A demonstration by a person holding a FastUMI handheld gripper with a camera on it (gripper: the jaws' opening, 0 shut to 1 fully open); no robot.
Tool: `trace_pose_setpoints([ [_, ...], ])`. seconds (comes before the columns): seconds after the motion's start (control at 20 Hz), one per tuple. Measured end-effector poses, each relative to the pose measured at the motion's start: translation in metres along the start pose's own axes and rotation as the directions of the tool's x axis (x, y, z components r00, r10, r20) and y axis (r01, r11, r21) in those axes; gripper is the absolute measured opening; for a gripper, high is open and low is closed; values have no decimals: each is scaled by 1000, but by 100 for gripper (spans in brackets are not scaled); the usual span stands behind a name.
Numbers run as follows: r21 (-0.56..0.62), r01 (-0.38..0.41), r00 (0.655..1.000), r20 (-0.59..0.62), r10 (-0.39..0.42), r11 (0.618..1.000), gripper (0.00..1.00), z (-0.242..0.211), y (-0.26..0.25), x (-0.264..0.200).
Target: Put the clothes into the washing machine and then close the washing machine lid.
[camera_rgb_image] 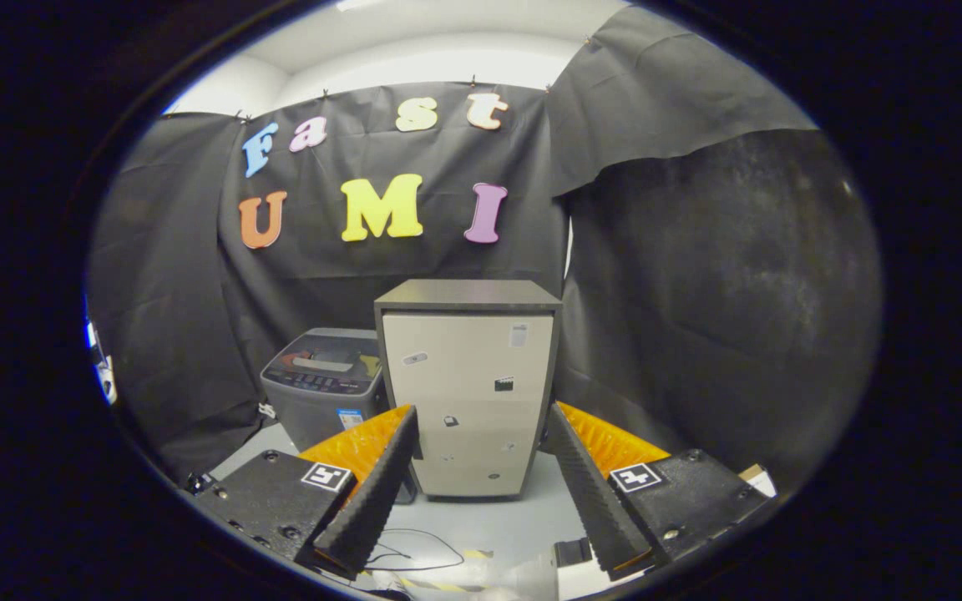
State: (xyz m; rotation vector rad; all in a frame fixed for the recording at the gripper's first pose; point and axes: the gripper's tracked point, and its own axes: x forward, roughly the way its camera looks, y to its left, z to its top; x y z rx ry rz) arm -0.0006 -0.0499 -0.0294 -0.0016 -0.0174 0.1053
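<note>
My gripper (481,488) is closest to me, and its two fingers are spread wide apart with nothing held between them. Each finger has a bumpy, ridged inner face, and each one sits on a dark block with a little square black-and-white marker on top. Right under the fingers I see the pale grey floor (489,522), with a thin black wire (414,551) lying in a loop on it, just by the left finger (368,501). Some small scraps with yellow and black stripes lie close to that wire, but I cannot tell what they are. Just ahead, in the gap between the fingers, stands a tall box-shaped cabinet with a dark top and a cream front (468,392). A few small stickers are stuck on its front. Beside the cabinet, past my left finger, is the small grey washing machine with a dark control top (324,388). It stands just next to the cabinet and a bit further back. Its lid looks flat and down, and I see something red and yellow through it, but I cannot tell what. Behind it all hangs the black cloth wall (698,275) of the booth.
</note>
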Motion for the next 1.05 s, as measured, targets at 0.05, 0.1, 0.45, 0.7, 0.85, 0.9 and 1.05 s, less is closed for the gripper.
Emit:
trace_pose_setpoints([
  [0.05,0,-4,1000,4,4,1000,98,2,1,-1],
  [0.1,-5,-6,1000,5,6,1000,98,4,1,0],
  [0.45,-16,-33,999,2,33,999,98,6,4,0],
  [0.7,-27,-42,999,-10,42,999,98,0,7,-1],
  [0.85,-20,-45,999,-14,44,999,98,-1,6,-1],
  [0.9,-22,-43,999,-13,43,999,98,-1,6,-1],
  [1.05,-22,-49,999,-11,49,999,98,0,7,-3],
])
